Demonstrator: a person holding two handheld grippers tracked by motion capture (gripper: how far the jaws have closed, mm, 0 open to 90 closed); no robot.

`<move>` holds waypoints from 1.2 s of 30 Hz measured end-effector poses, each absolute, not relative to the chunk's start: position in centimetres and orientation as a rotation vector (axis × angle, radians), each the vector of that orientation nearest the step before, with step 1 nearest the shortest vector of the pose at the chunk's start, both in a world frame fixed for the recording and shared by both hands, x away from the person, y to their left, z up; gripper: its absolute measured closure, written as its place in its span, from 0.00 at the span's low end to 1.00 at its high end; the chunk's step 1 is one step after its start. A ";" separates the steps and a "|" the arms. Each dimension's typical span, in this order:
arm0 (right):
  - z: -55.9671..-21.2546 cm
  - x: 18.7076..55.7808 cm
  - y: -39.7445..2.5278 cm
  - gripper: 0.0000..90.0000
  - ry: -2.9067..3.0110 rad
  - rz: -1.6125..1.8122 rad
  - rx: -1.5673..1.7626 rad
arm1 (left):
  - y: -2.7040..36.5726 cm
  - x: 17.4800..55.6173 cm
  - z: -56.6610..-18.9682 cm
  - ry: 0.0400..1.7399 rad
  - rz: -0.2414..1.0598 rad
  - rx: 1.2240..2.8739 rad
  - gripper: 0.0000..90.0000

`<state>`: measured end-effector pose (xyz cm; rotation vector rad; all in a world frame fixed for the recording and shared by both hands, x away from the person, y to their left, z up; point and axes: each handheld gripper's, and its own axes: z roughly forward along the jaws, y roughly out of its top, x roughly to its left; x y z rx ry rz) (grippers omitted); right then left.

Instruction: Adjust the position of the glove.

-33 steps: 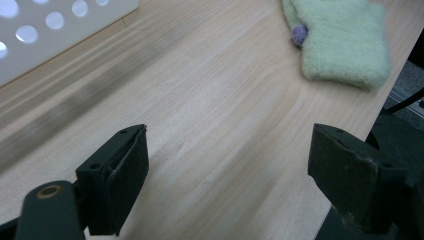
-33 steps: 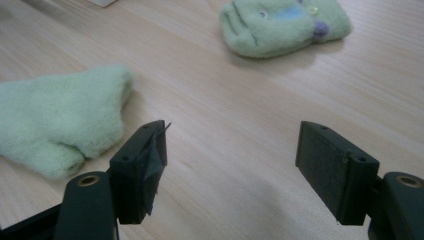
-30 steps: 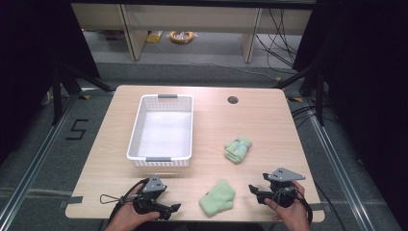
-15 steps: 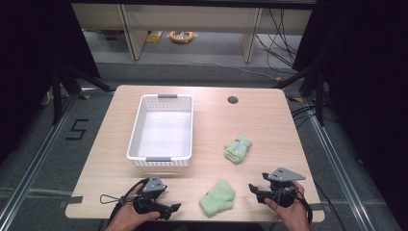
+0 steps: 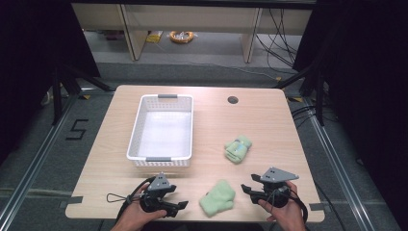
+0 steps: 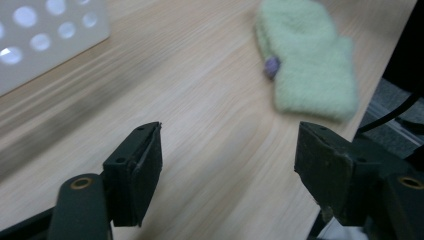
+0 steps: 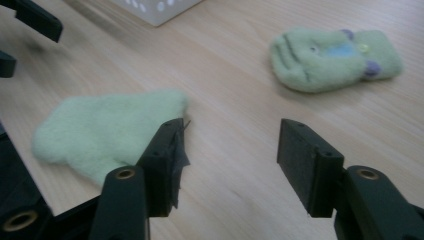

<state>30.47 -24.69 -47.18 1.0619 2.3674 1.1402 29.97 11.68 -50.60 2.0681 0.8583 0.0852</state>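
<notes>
On the wooden table (image 5: 269, 120), white basket (image 5: 163, 126) sits left (apparently empty), plain green mitten (image 5: 217, 196) lies between left gripper (image 5: 179, 206) and right gripper (image 5: 246, 188), both gaping wide, holding nothing; patterned mitten (image 5: 238, 148) beyond.

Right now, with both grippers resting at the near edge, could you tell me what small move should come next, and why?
Probably ease the right gripper left onto the plain pale green fuzzy mitten. Its fingers are open and empty, the mitten lies flat just beside them, and the white perforated plastic basket looks empty.
</notes>
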 end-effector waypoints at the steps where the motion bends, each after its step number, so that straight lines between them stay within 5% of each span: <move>1: -47.2 30.5 -24.4 0.53 2.378 1.146 1.044 | 11.3 30.0 -50.5 0.831 0.083 2.068 0.33; 9: -47.6 30.8 -22.3 0.66 2.490 1.149 0.975 | 8.0 29.7 -50.2 0.736 0.009 2.098 0.43; 27: -49.1 32.0 -20.3 0.75 2.597 1.085 1.012 | 6.0 31.1 -51.1 0.743 -0.012 2.157 0.65; 36: -50.0 31.8 -20.6 0.91 2.597 1.120 1.076 | 6.1 31.4 -51.4 0.728 0.014 2.165 0.86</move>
